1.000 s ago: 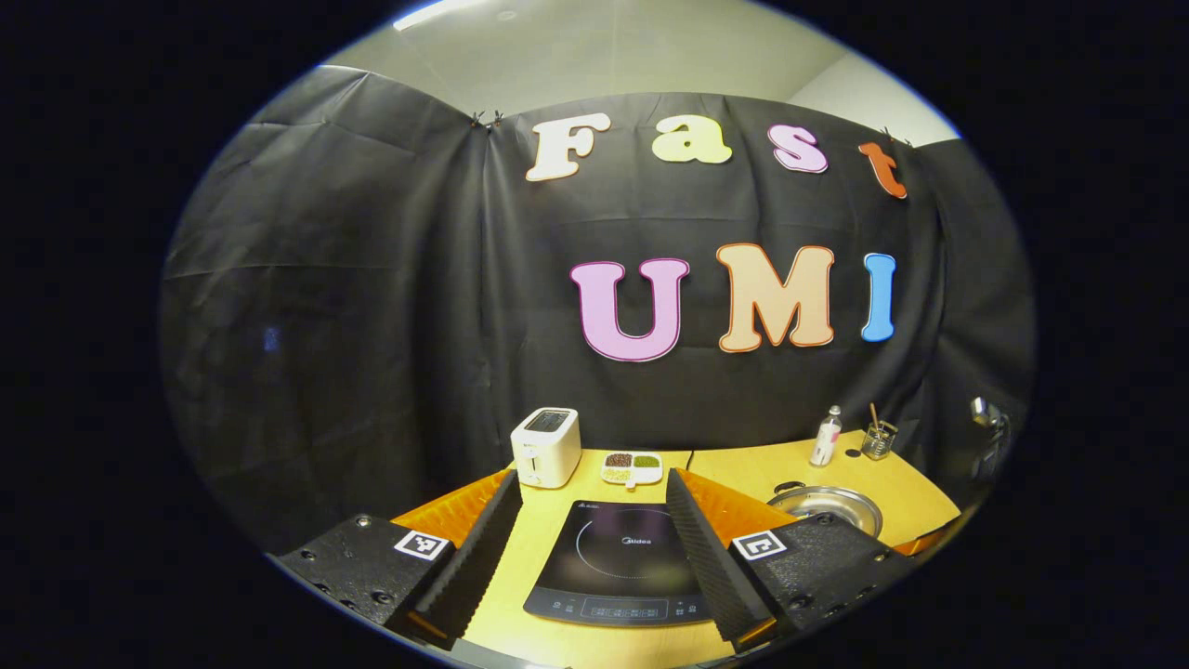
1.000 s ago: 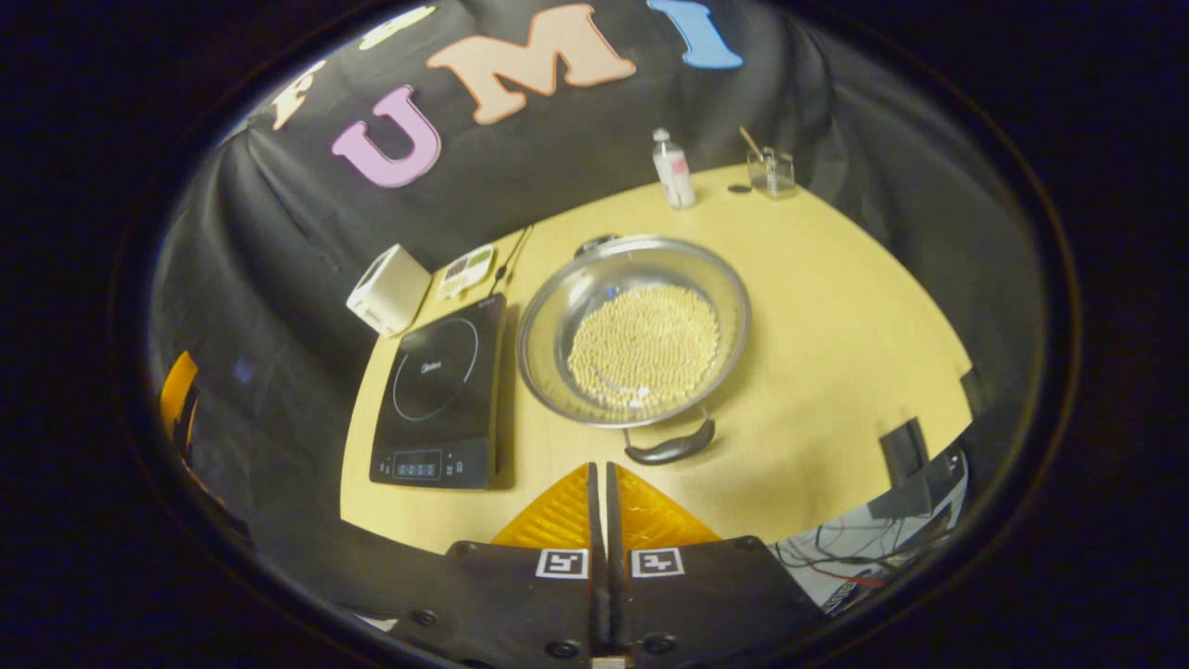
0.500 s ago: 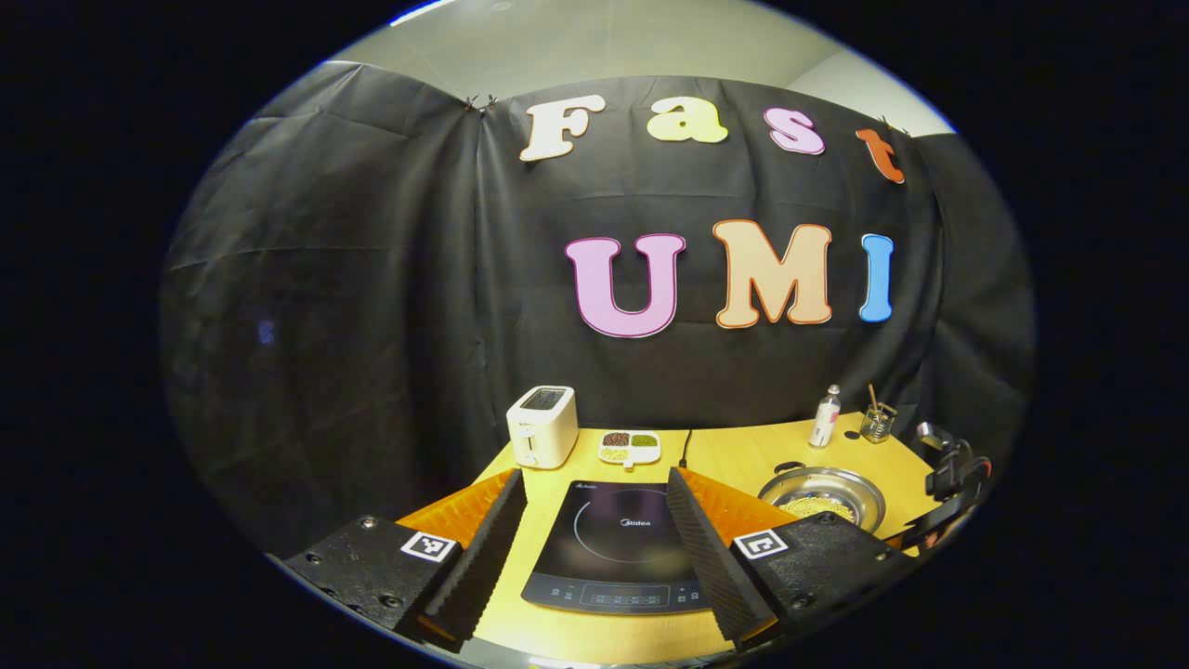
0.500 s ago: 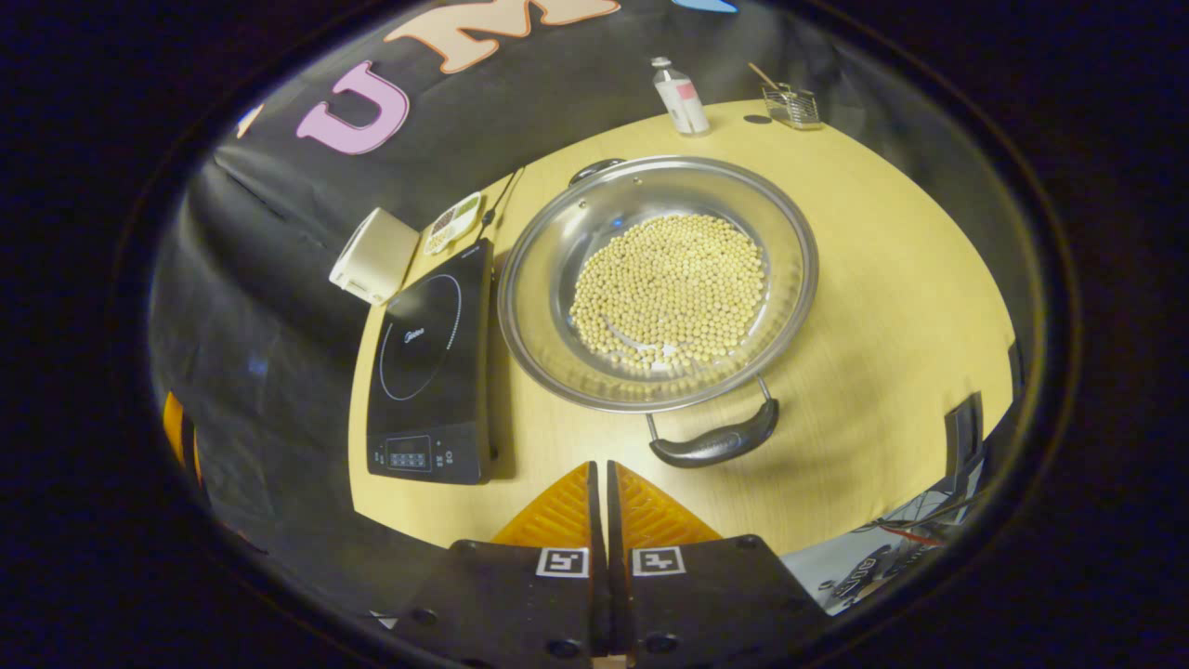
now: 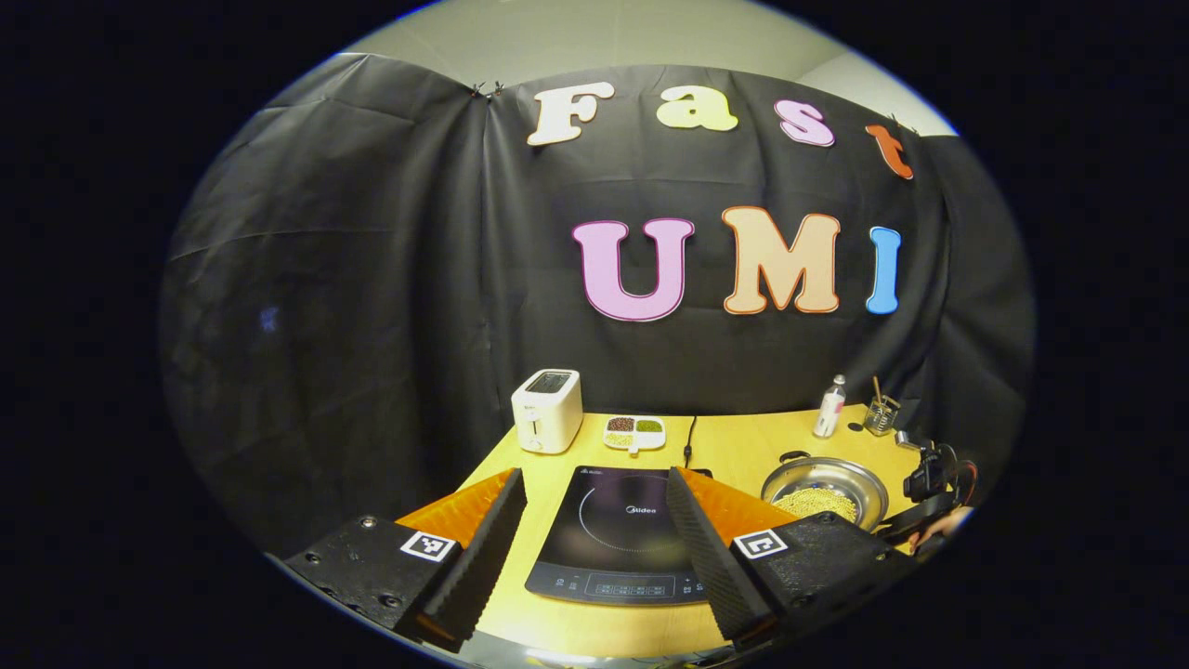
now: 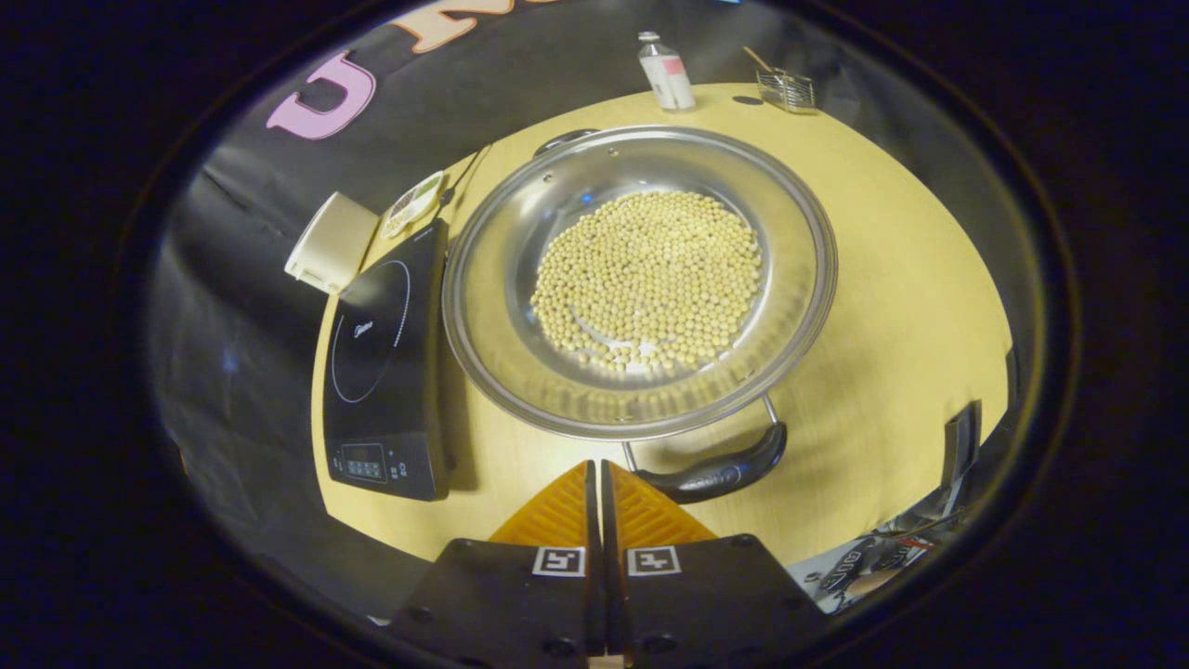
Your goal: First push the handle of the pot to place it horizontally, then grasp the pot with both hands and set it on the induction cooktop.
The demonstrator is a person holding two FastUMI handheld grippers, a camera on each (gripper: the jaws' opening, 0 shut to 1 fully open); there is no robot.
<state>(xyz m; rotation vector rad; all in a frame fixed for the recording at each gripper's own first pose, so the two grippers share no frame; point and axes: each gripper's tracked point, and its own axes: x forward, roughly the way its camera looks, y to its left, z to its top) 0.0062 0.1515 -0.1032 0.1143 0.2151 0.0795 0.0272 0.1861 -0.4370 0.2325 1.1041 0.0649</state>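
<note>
Just ahead of my right gripper (image 6: 596,469), a shade to the right of its closed tips, lies the near handle (image 6: 713,469) of the pot (image 6: 641,279). I record the jaws pressed together with nothing between them. The handle's long axis runs crosswise to the fingers, tilted, its right end further from me than its left, and it appears to stand just clear of the tips, though I cannot confirm a gap. The pot sits beyond the handle on the table (image 6: 892,307), filled with pale beans, its far handle (image 6: 565,139) directly opposite; the line between the two handles points away from my jaws. The induction cooktop (image 6: 385,358) lies to the left of the pot, just beside its rim.

My left gripper (image 5: 594,544) is spread wide, holding nothing, with the cooktop between its fingers and the pot off to the right. I judge the right gripper the nearer one for the handle push
</note>
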